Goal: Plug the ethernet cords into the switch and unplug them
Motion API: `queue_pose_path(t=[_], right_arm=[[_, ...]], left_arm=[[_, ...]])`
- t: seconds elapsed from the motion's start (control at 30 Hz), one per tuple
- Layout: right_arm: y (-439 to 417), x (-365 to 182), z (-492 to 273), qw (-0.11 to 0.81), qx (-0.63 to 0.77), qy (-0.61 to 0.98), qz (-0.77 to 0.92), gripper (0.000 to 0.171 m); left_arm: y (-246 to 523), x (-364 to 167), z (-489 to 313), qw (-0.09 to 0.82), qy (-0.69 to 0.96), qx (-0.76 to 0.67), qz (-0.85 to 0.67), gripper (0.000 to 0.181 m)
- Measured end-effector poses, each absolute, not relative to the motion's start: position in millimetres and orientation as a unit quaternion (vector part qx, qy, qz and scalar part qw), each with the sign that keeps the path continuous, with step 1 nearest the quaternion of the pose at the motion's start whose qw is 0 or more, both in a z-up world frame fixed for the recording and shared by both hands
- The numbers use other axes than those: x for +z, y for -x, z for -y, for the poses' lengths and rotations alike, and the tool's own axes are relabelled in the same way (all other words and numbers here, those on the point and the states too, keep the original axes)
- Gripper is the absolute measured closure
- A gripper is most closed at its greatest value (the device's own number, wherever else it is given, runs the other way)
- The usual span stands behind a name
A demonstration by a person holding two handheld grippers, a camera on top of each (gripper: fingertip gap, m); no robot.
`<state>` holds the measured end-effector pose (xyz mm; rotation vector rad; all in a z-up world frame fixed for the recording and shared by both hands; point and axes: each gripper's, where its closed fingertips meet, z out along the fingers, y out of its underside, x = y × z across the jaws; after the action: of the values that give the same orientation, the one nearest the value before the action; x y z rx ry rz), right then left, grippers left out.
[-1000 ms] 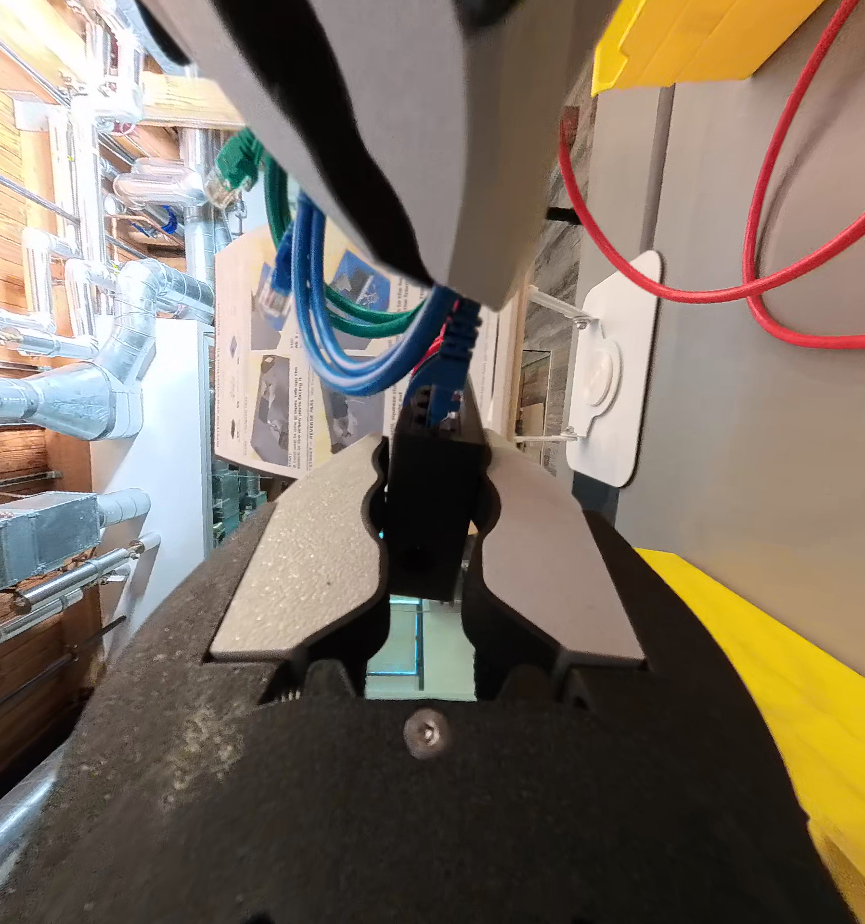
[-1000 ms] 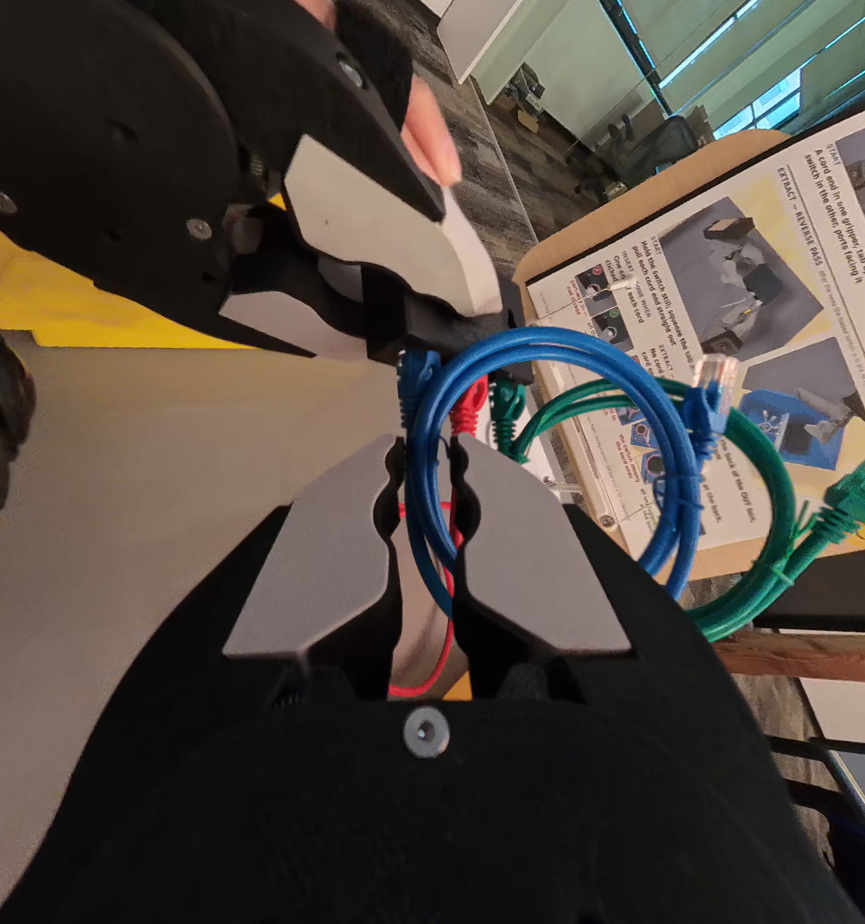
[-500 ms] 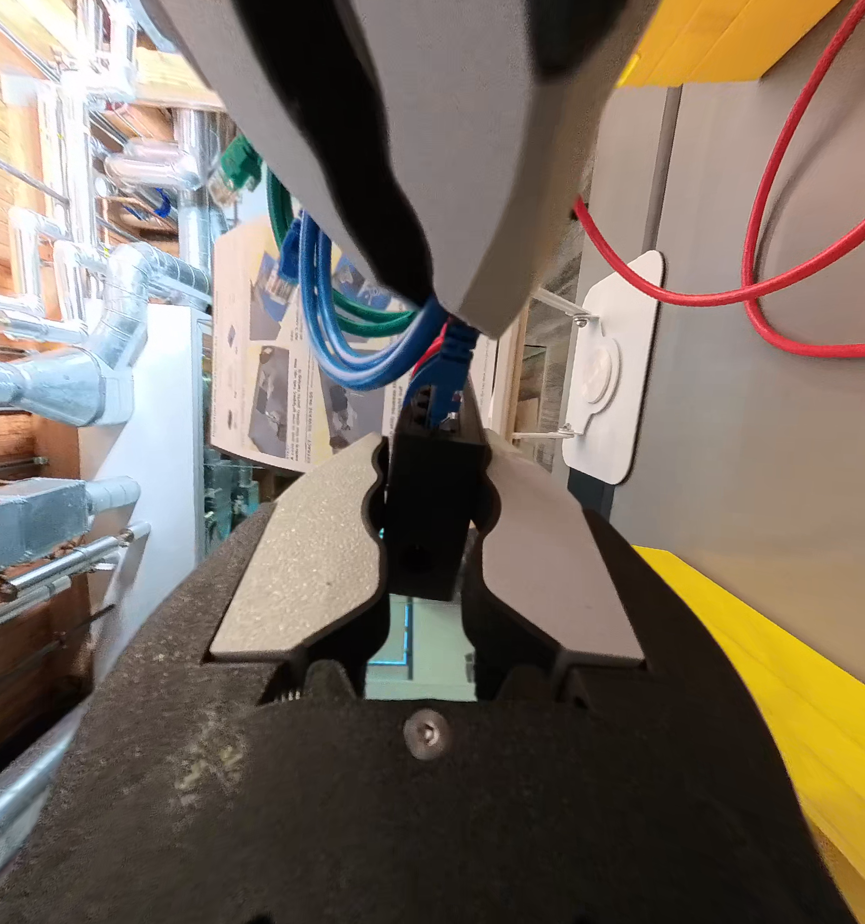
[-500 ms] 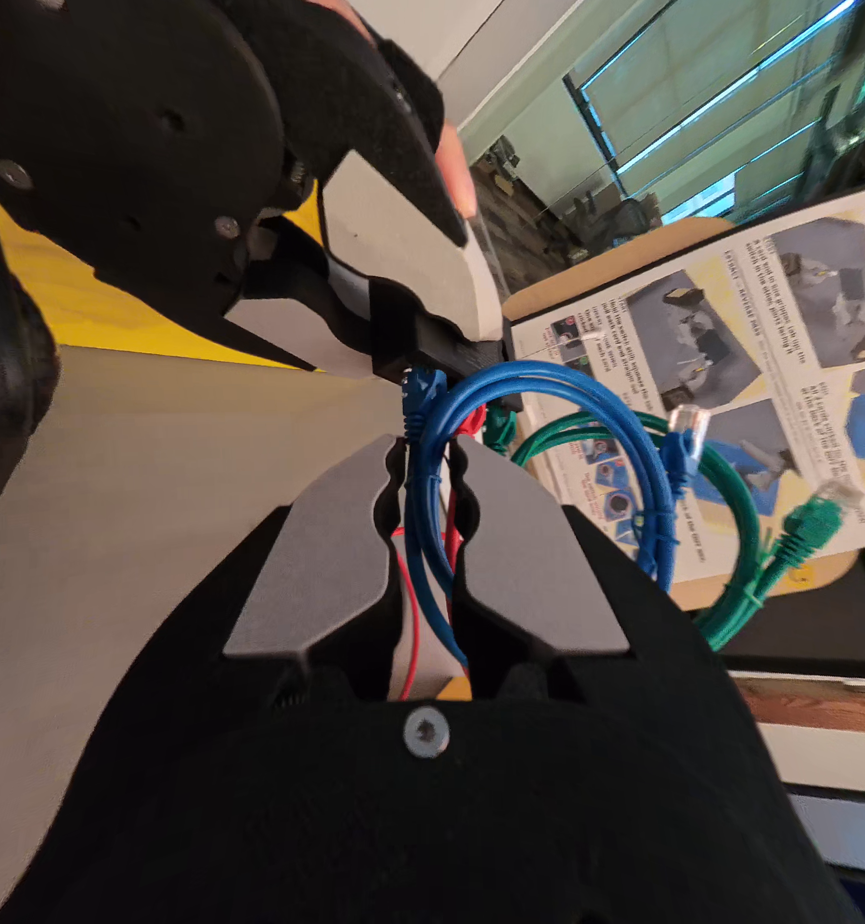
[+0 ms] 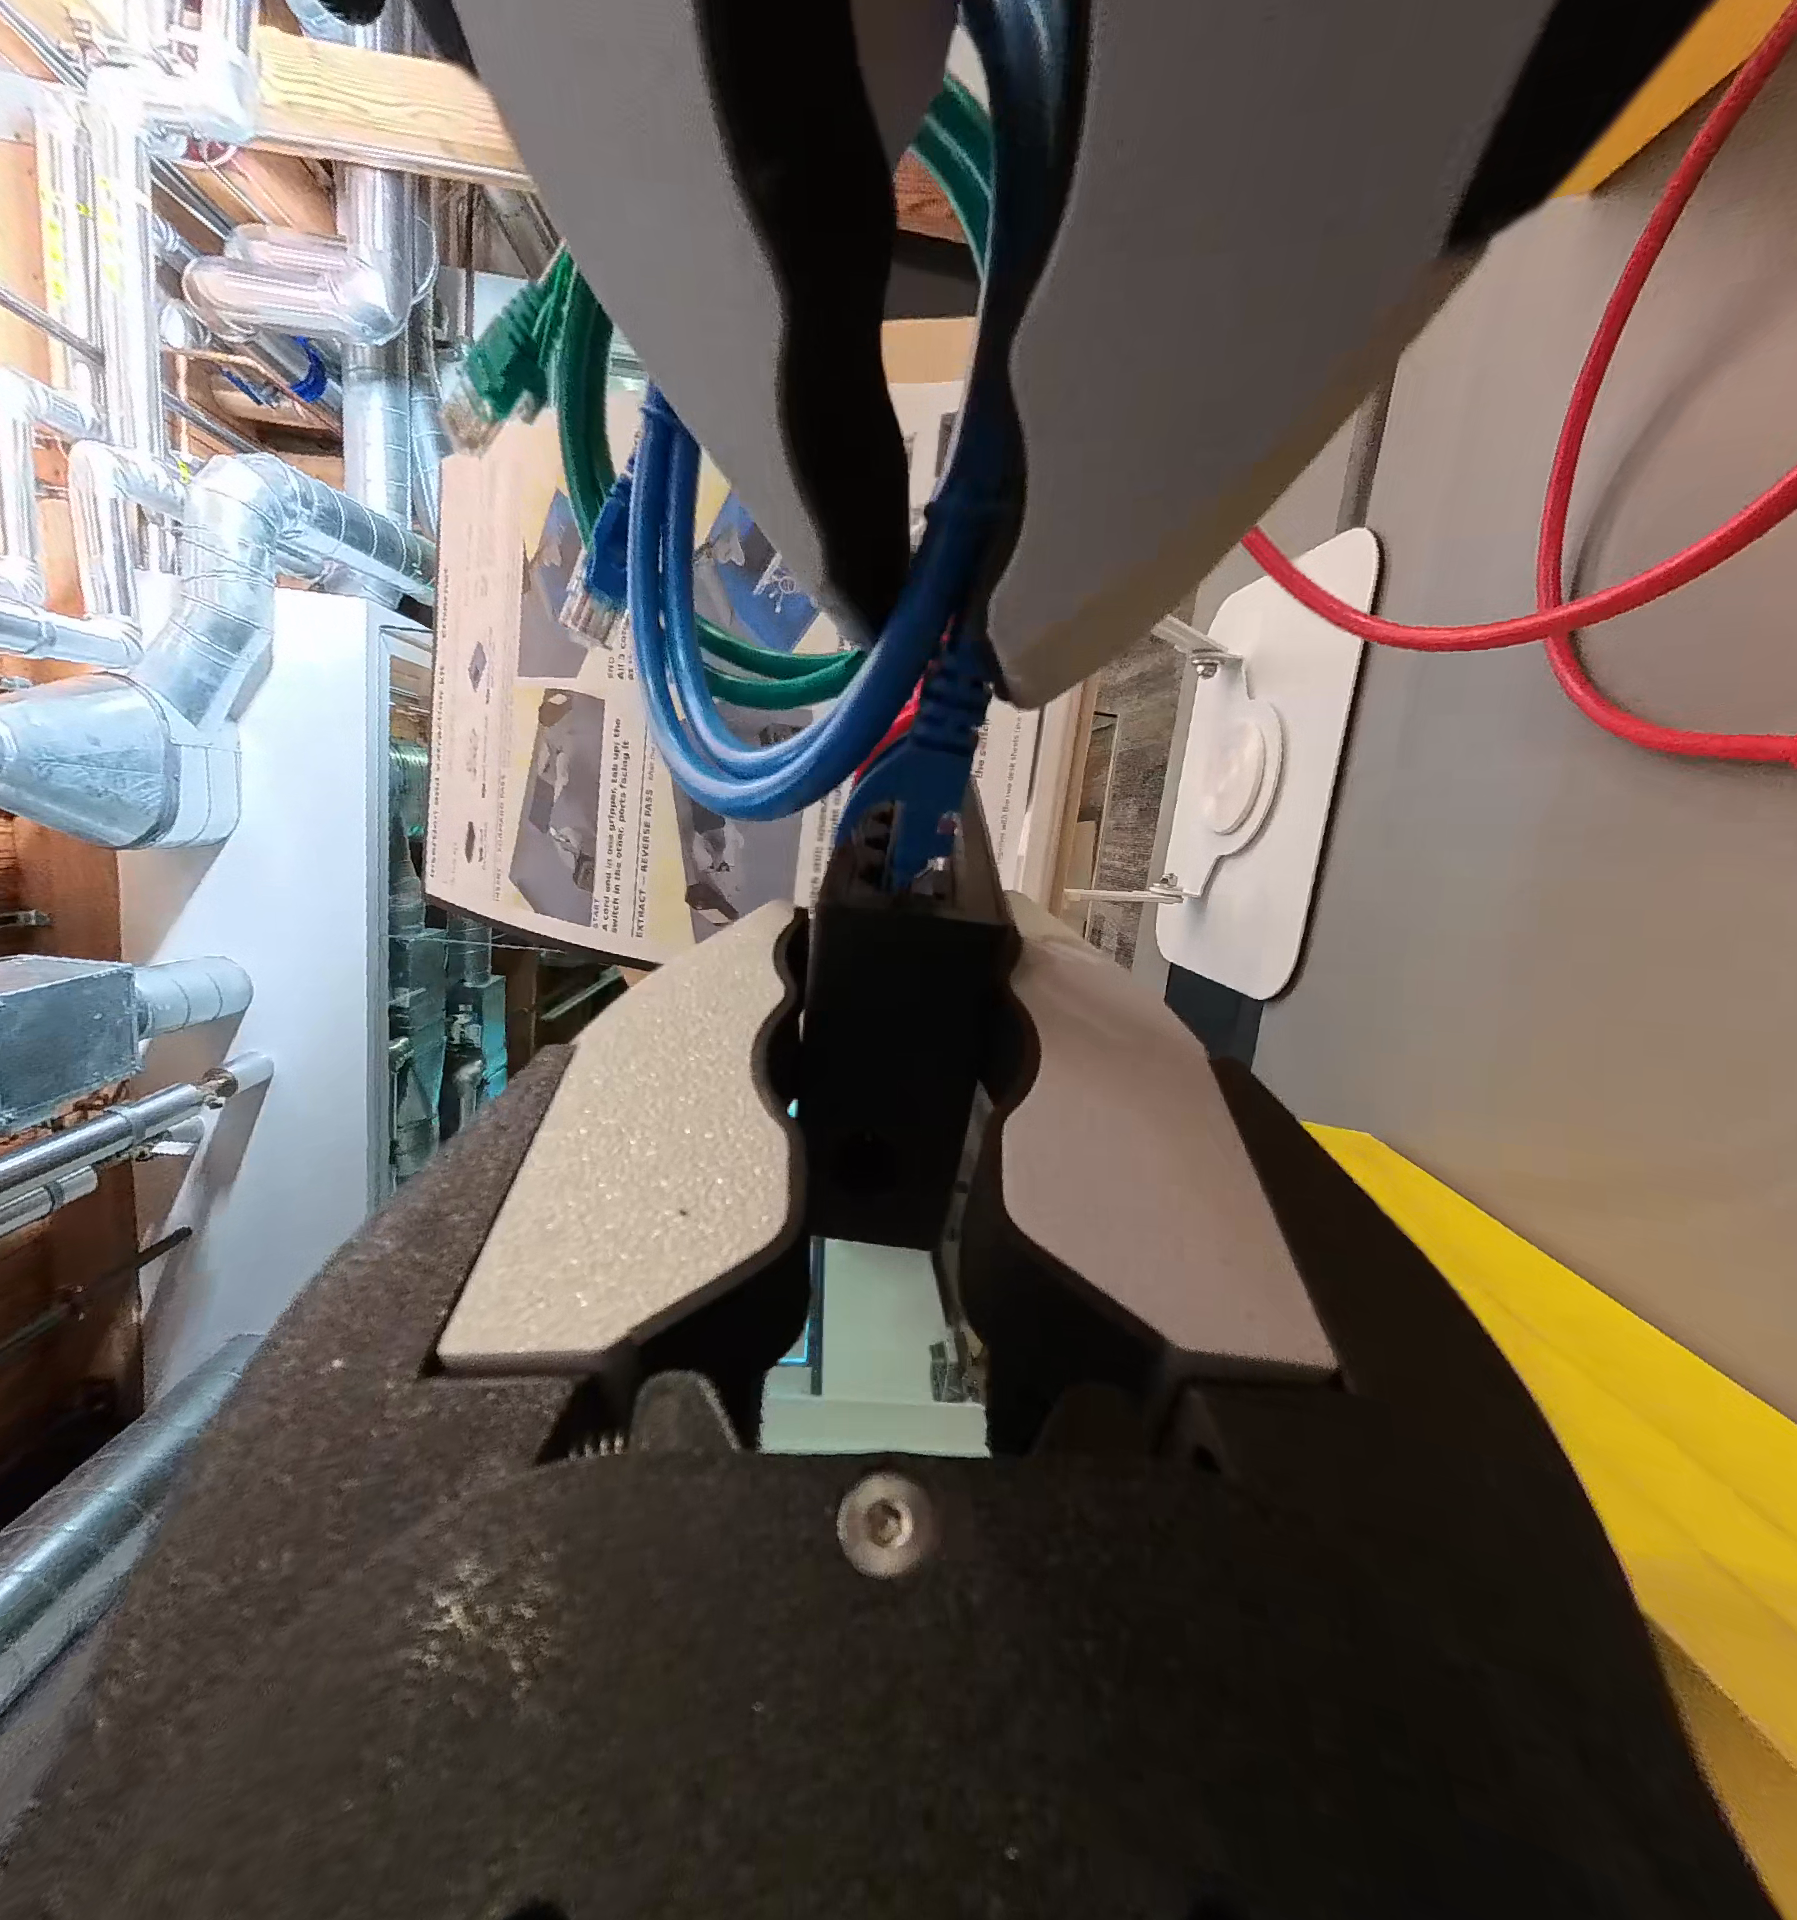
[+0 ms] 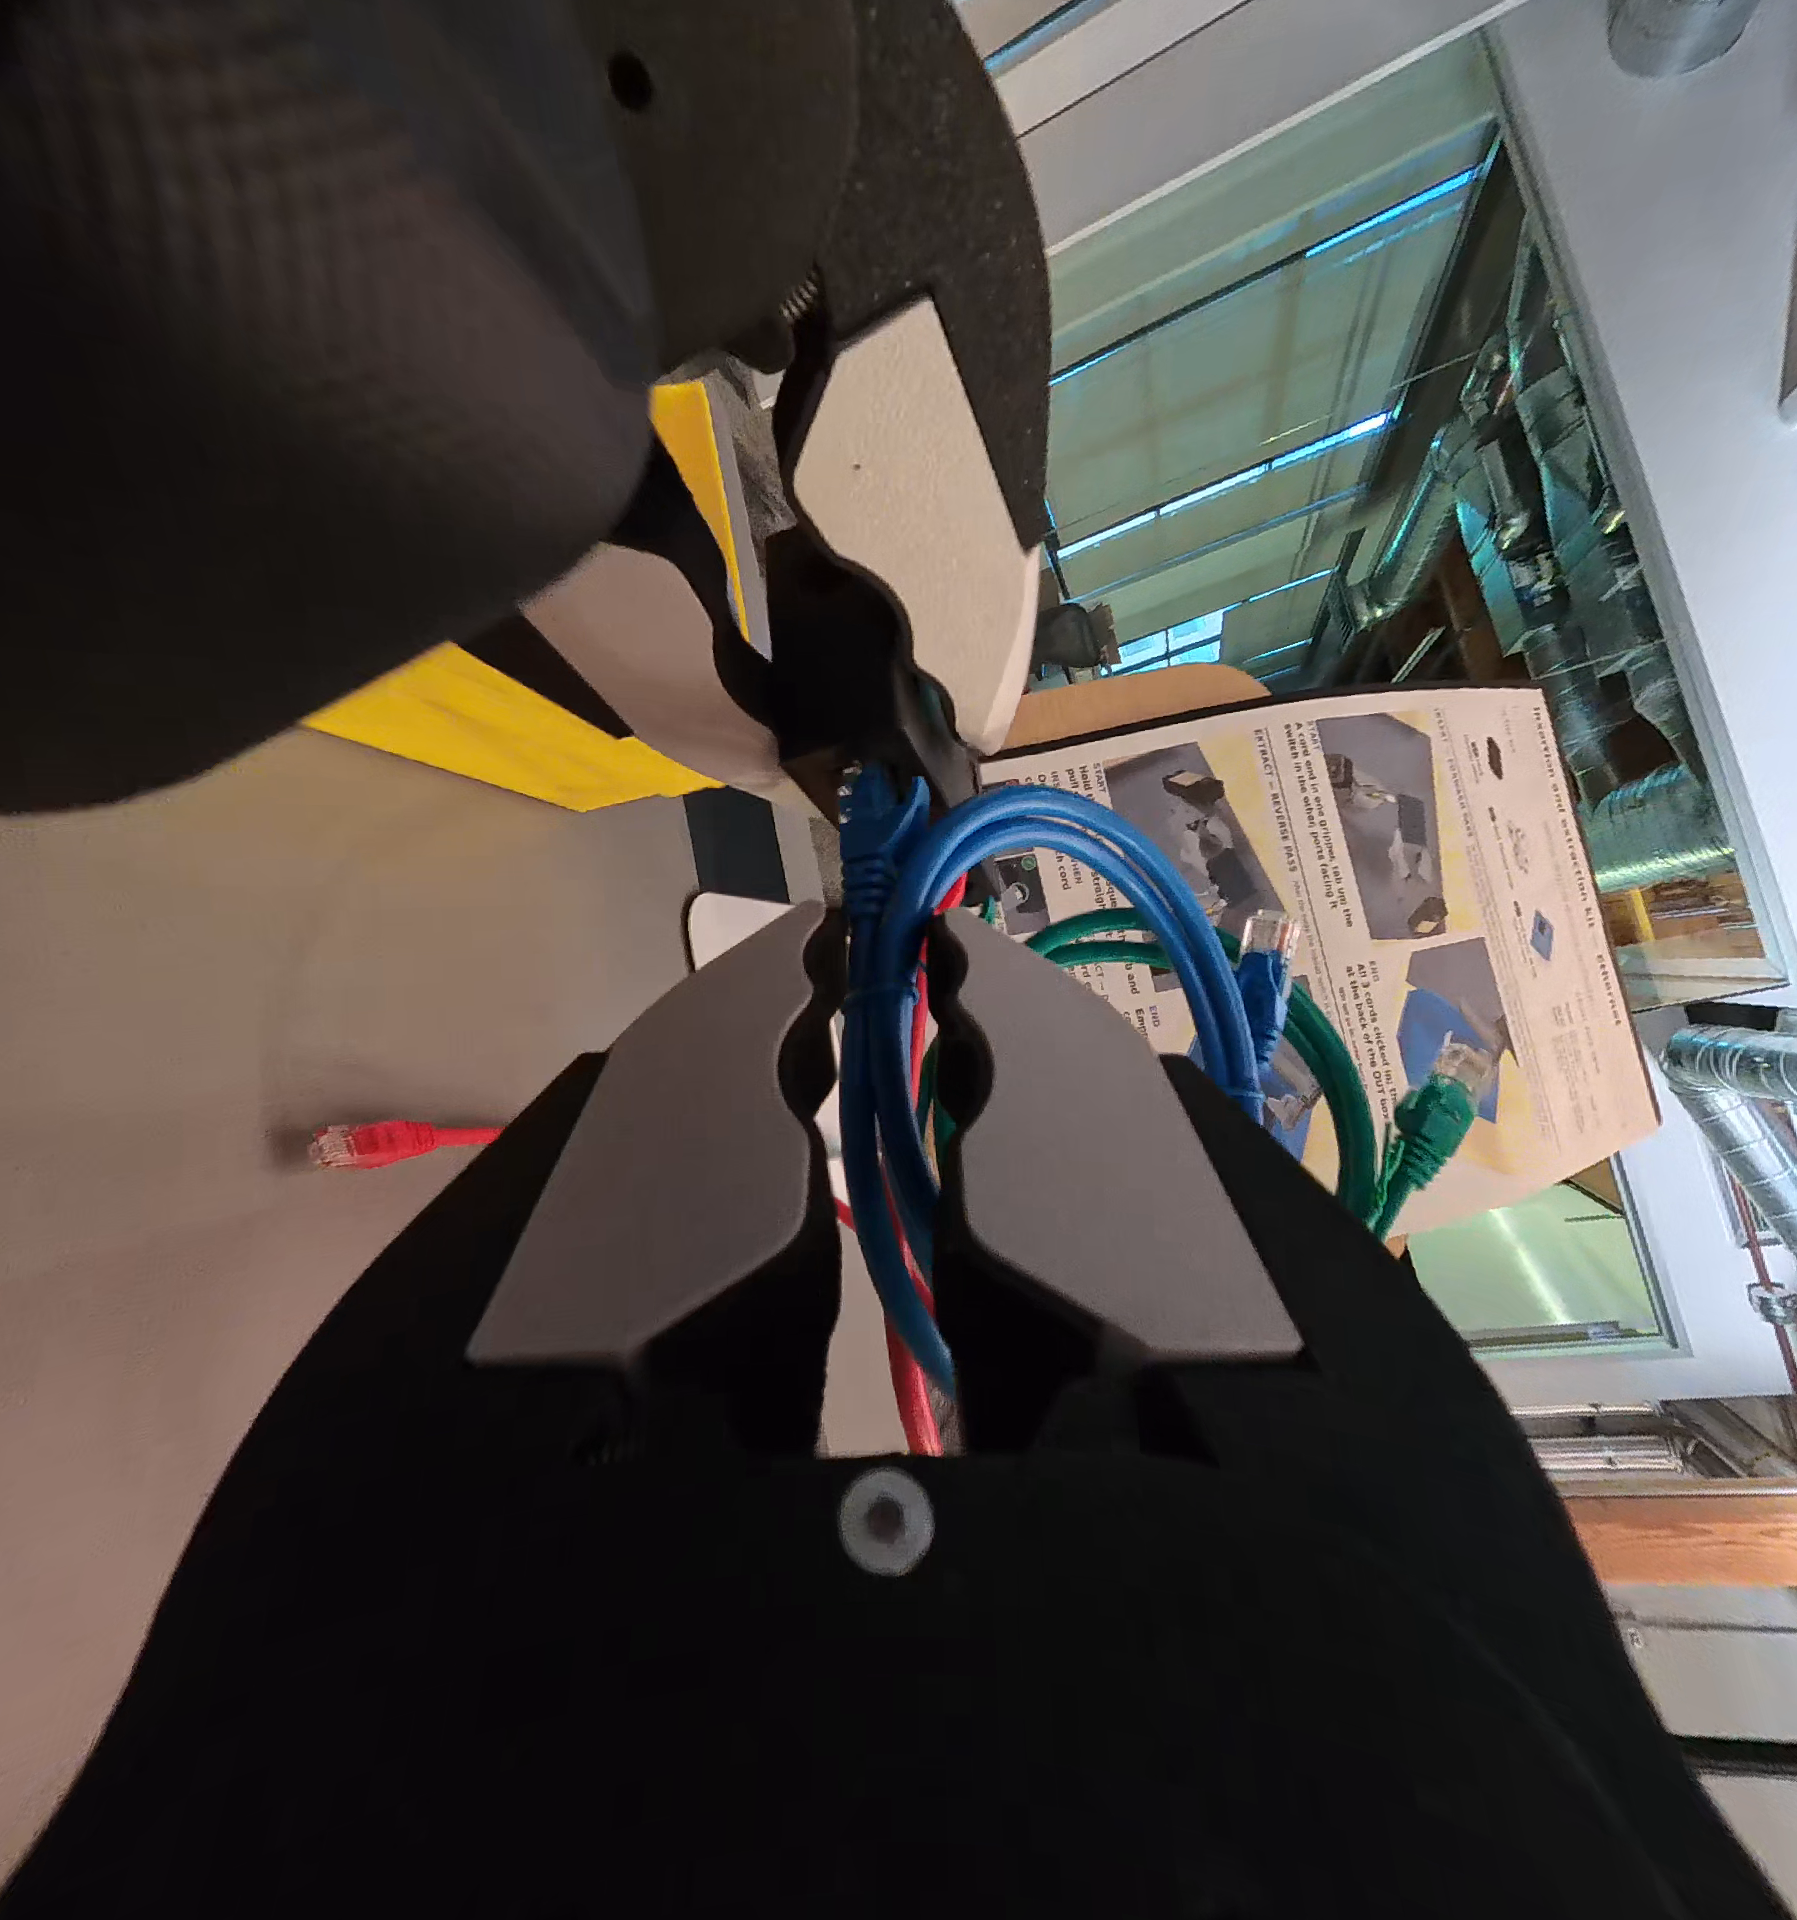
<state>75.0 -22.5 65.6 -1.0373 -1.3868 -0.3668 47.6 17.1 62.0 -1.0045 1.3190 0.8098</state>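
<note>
The left hand-held gripper [image 5: 899,1039] has closed its grey, fine-grained, scallop-edged fingers [image 5: 655,1132] on the switch [image 5: 899,1049], a matte black rectangular box held above the smooth grey bench [image 5: 1600,935], port face pointing away. The right hand-held gripper [image 6: 883,1029] faces it (fingers nearly together) and pinches the glossy blue cord [image 6: 878,1049] just behind its ribbed boot; the blue plug [image 5: 920,821] sits in a port. The blue coil and a green cord [image 6: 1330,1049] hang beside the switch before a printed instruction sheet [image 6: 1393,914]. A red cord [image 5: 1600,582] loops loosely across the bench, its plug [image 6: 364,1145] lying free.
</note>
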Motion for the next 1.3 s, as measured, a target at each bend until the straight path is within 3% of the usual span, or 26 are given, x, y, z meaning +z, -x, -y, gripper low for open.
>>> queue_pose_path(t=[0.47,0.7,0.97,1.3], right_arm=[[-73.5,64.2,24.6,0.624,-0.150,0.467,0.608,0.156],[-73.5,86.8,31.9,0.655,-0.173,0.444,0.586,0.155],[-91.0,128.1,83.8,0.697,0.022,0.420,0.581,0.159],[-152.0,96.9,71.8,0.597,0.090,0.530,0.596,0.158]], left_arm=[[-47.8,59.9,-16.4,0.602,0.430,0.349,-0.575,0.152],[-34.3,84.0,-18.5,0.648,0.426,0.338,-0.534,0.151],[-0.1,110.9,-21.4,0.696,0.478,0.253,-0.473,0.151],[-0.7,138.2,-0.2,0.746,0.506,0.089,-0.425,0.152]])
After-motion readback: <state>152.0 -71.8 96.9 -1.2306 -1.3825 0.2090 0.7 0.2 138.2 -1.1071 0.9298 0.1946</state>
